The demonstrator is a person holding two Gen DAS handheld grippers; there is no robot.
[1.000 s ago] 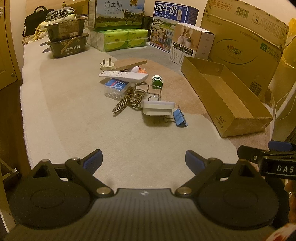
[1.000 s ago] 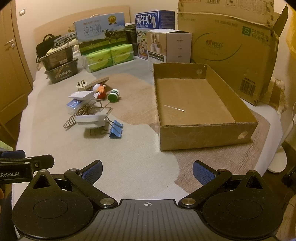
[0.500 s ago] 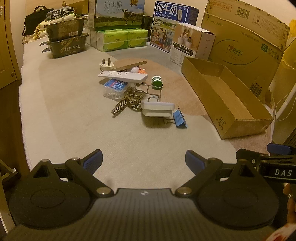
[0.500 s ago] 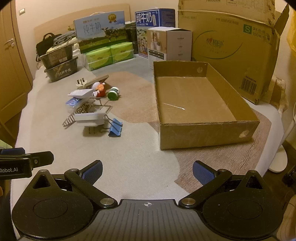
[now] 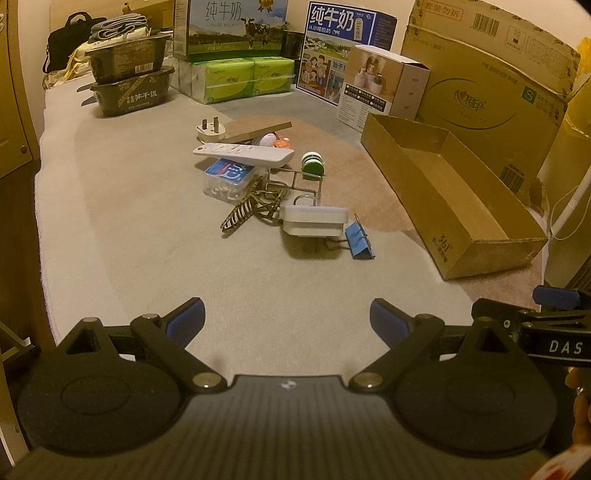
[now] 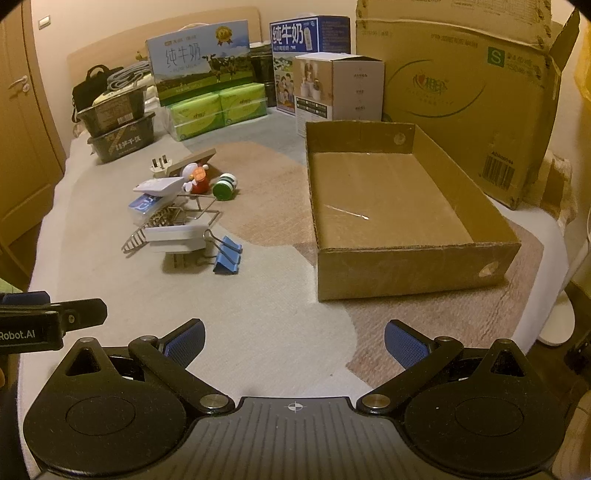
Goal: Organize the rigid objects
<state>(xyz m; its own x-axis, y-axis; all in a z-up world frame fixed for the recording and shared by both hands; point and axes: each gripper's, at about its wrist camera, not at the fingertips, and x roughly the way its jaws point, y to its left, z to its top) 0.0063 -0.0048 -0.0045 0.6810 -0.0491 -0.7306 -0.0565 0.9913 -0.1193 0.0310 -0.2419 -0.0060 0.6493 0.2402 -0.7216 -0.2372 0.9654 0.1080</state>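
Note:
A pile of small rigid objects lies on the bed: a white power strip (image 5: 243,153), a white adapter (image 5: 314,220), a blue binder clip (image 5: 359,240), a green-white roll (image 5: 313,165), a white plug (image 5: 209,129), a clear box with a blue label (image 5: 227,181) and a wire rack (image 5: 295,184). An empty shallow cardboard box (image 6: 388,206) lies to their right. My left gripper (image 5: 287,317) is open and empty, well short of the pile. My right gripper (image 6: 294,341) is open and empty, in front of the box. The binder clip (image 6: 227,254) and adapter (image 6: 177,236) also show in the right wrist view.
Milk cartons (image 5: 232,29), green tissue packs (image 5: 240,79), black trays (image 5: 129,74), a white carton (image 5: 384,85) and a big cardboard box (image 5: 487,85) line the back. A wooden door (image 6: 22,147) stands at the left. The bed edge falls away at left and right.
Both grippers have drifted slightly, so the pile and the box sit a little lower and farther right in the views. Both grippers stay open and nothing on the bed has moved.

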